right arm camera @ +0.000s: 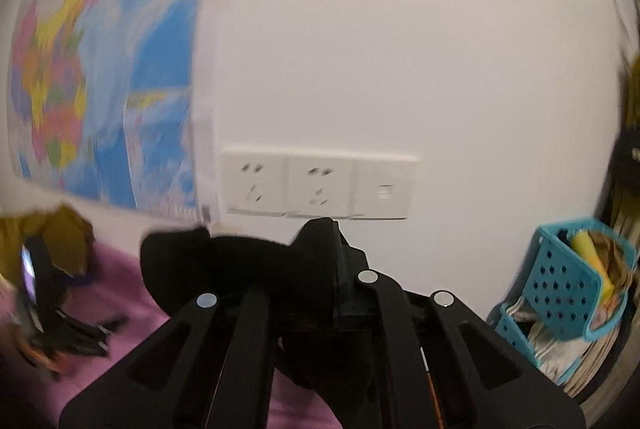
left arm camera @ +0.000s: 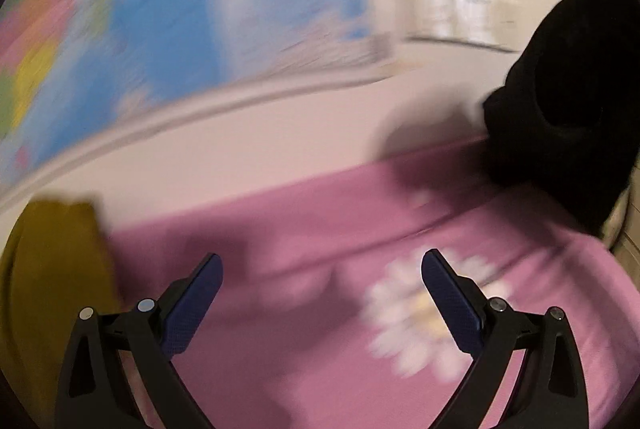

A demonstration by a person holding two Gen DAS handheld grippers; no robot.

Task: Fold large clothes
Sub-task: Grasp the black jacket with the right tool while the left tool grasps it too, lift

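- The right gripper (right arm camera: 320,229) sits lowest and nearest in its own view, its jaws pressed together on a fold of black garment (right arm camera: 240,269) — soft, fleecy-looking cloth that bunches over the fingers and droops to the left.
- The left gripper (left arm camera: 322,265) is spread wide with nothing between its blue pads (left arm camera: 192,309), hovering above a pink sheet (left arm camera: 320,221) printed with a white flower (left arm camera: 420,313).
- In the left view the black garment (left arm camera: 560,101) hangs lifted at the right edge, above the pink sheet.
- A mustard-yellow cloth (left arm camera: 56,269) lies at the sheet's left side.
- The garment looks light, limp and not fragile; it probably sags unless taken by a hem or corner with both grippers well apart.
- Farther back — a white wall with a socket panel (right arm camera: 320,185), a colourful map (right arm camera: 100,69), and a blue perforated basket (right arm camera: 568,277) to the right.
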